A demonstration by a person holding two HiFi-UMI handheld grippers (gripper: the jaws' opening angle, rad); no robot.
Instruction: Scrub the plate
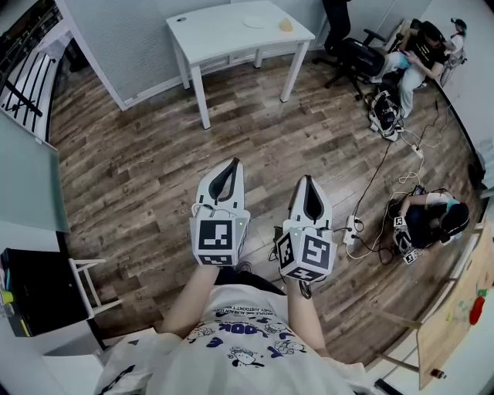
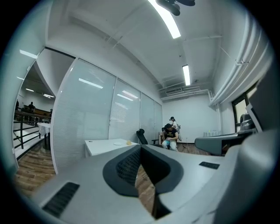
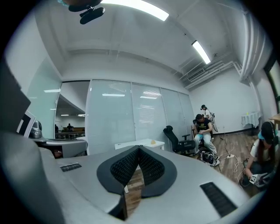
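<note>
Wood-plank floor (image 1: pixel 154 170) fills most of the head view, and a white table (image 1: pixel 224 35) stands well away at 12 o'clock. The plate (image 1: pixel 254 22) lies on its far part, with what looks like a yellow sponge (image 1: pixel 286 25) just beside it at 3 o'clock.

The left gripper (image 1: pixel 234 163) and the right gripper (image 1: pixel 307 179) are held side by side in front of the person, pointing level toward the table. Both have their jaws pressed together with nothing between them.

I judge that scrubbing has not begun and this is the approach. The next move calls for walking up to the table, opening one gripper for the sponge, and steadying the plate with the other.

Only the head view shows how much bare floor separates the grippers from the table, and the cables (image 1: pixel 378 177) at 3 o'clock. The gripper views give a level look along the closed pads, with the tabletop seen edge-on beyond them. They also show the glass partition (image 3: pixel 113 118) behind the table and a seated person (image 3: pixel 202 129) at about 2 o'clock.
</note>
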